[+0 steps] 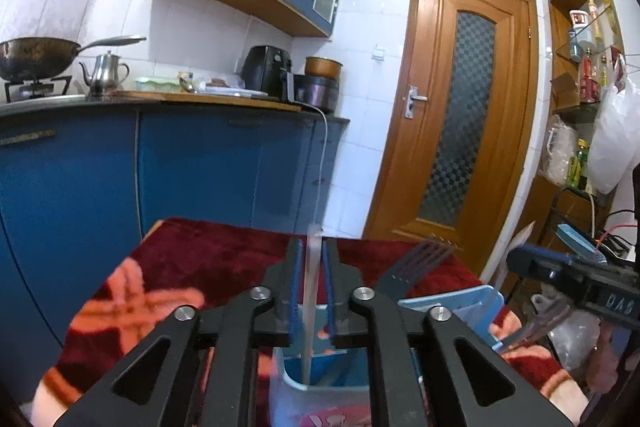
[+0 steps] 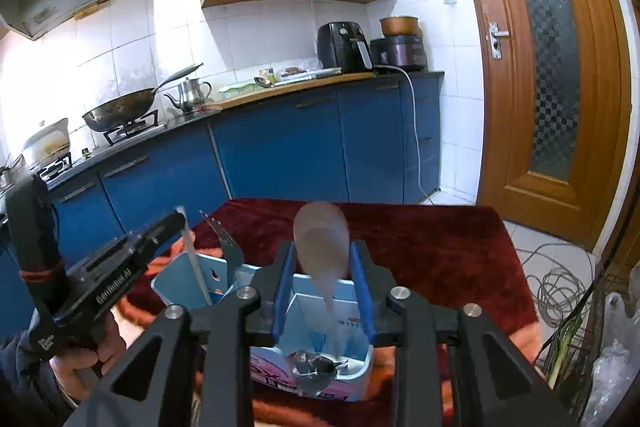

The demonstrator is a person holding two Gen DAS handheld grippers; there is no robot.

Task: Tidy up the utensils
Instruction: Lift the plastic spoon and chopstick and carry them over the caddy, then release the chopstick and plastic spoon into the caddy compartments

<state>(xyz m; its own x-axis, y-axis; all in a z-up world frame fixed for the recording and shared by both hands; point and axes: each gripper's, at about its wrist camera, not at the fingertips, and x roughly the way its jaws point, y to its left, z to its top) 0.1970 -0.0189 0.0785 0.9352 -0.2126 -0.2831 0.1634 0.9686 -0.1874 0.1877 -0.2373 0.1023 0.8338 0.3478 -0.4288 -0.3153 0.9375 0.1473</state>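
Red cloth (image 2: 440, 247) carried the blue holder (image 2: 352, 307). Left gripper (image 1: 311, 291) narrowly flanked a knife (image 1: 310, 307); right gripper (image 2: 324, 291) seemingly loose around a spoon (image 2: 320, 239). Lowering each upright seemed best.

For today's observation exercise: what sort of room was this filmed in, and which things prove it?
A home kitchen: a wok on a gas burner, a metal teapot beside it, and an air fryer on the counter.
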